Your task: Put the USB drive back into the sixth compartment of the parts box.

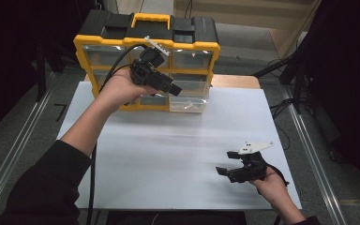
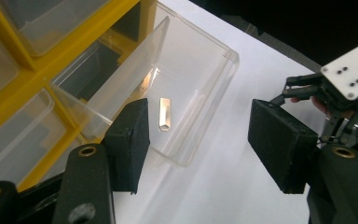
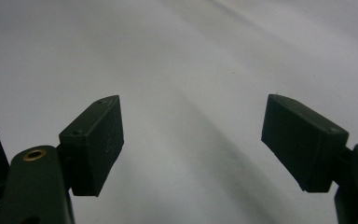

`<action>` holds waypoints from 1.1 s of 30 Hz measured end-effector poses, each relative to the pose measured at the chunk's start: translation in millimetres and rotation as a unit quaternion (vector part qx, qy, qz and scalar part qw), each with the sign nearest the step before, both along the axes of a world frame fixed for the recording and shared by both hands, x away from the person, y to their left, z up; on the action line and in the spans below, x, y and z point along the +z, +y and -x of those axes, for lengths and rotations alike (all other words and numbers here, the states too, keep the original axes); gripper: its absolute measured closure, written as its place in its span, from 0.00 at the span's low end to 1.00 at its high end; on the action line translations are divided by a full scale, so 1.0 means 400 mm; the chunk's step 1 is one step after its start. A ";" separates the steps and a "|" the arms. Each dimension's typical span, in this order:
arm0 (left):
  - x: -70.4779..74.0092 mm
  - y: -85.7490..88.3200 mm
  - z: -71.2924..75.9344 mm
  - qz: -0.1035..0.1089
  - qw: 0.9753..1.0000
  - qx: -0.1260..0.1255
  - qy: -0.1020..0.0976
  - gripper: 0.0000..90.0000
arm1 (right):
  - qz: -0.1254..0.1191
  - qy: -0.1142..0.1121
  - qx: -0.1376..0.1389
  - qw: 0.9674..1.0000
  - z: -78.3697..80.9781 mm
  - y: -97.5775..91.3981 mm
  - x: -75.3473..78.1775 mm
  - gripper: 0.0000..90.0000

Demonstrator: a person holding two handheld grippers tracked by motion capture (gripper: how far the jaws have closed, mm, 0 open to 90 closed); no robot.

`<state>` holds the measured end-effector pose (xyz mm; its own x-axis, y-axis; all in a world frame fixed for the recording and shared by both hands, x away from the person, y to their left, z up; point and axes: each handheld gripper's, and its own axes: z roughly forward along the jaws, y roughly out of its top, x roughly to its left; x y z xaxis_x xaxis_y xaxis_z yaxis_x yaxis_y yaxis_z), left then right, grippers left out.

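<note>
white table sheet (image 1: 168, 154) wide and bare mid-frame. upper centre: yellow-black drawer cabinet (image 1: 147, 61), clear drawer (image 2: 186, 93) pulled out, small metal piece (image 2: 165, 113) inside. left gripper (image 2: 198, 135) spread wide just above that drawer, grasping nothing. lower right: right gripper (image 1: 228, 162), jaws apart, nothing held. no legible writing.

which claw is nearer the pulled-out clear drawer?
Left. The left claw hovers open just above the clear drawer at the organizer's bottom row. The right claw is open, low over the white sheet, far off near the person's edge.
</note>
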<state>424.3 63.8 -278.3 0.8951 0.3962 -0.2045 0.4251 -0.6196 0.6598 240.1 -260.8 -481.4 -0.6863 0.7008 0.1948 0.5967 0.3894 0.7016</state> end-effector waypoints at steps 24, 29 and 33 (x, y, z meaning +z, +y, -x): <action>-0.055 0.110 0.077 0.017 1.000 0.003 0.005 0.40 | 0.005 0.002 -0.012 1.000 0.008 -0.001 0.003 0.21; -0.076 0.124 0.092 0.017 1.000 0.010 0.001 0.40 | 0.006 0.002 -0.010 1.000 0.008 0.000 0.004 0.21; -0.090 0.133 0.107 0.013 1.000 0.012 -0.010 0.40 | 0.004 0.002 -0.011 1.000 0.009 0.000 0.004 0.21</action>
<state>381.7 116.8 -314.4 0.8893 0.4125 -0.1976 0.4266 -0.5923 0.6835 236.6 -260.9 -479.8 -0.6699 0.7173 0.1914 0.6077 0.3817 0.6964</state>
